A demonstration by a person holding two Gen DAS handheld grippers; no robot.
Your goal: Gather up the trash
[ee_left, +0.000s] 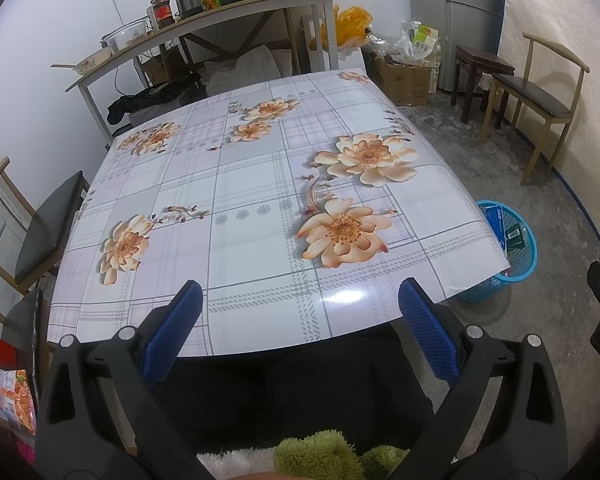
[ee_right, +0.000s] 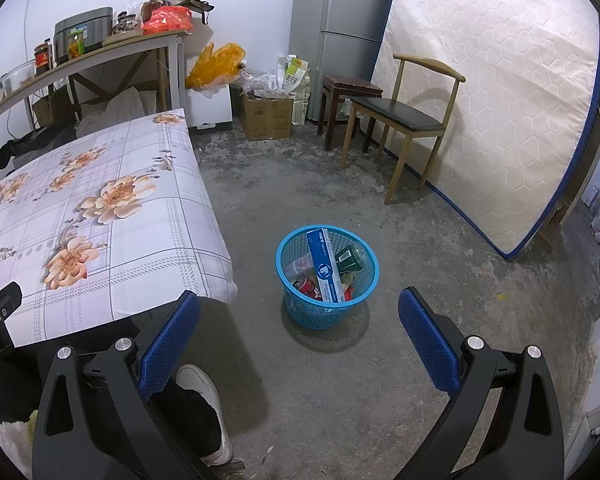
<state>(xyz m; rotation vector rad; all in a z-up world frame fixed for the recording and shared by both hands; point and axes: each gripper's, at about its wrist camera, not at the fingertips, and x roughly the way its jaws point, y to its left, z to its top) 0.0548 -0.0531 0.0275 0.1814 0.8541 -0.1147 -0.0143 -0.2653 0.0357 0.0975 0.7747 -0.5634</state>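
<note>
Table [ee_left: 260, 184] surface, covered by a floral checked cloth, is seen from the left wrist view with nothing resting on it. At the far left of that view a dark-seated chair [ee_left: 48, 228] is noted beside the table edge, and a printed packet [ee_left: 14, 404] is partly visible low in the corner. The left gripper [ee_left: 296, 304] is held above the near table edge; its blue-padded fingers [ee_left: 172, 332] are spread wide and nothing is held between them. Dark trousers are seen below the table edge, between the fingers.

To the right of the table, on the concrete floor, a blue mesh basket [ee_left: 524, 260] is recorded, partly hidden by the cloth corner.

In the right wrist view the table occupies the left side, and a white shoe [ee_right: 208, 408] is seen under the left finger. The right gripper [ee_right: 298, 312] is held over the floor with its jaws fully apart and empty. The blue basket stands upright on the floor just ahead, between the finger lines. Collected trash is contained in it: a long blue-and-white box [ee_right: 325, 266] leaning across the middle, a red can [ee_right: 306, 283] at lower left, and a dark green packet [ee_right: 350, 258] to the right. Farther right, a wooden chair [ee_right: 400, 120] and a mattress [ee_right: 500, 100] leaning upright are observed.
</note>
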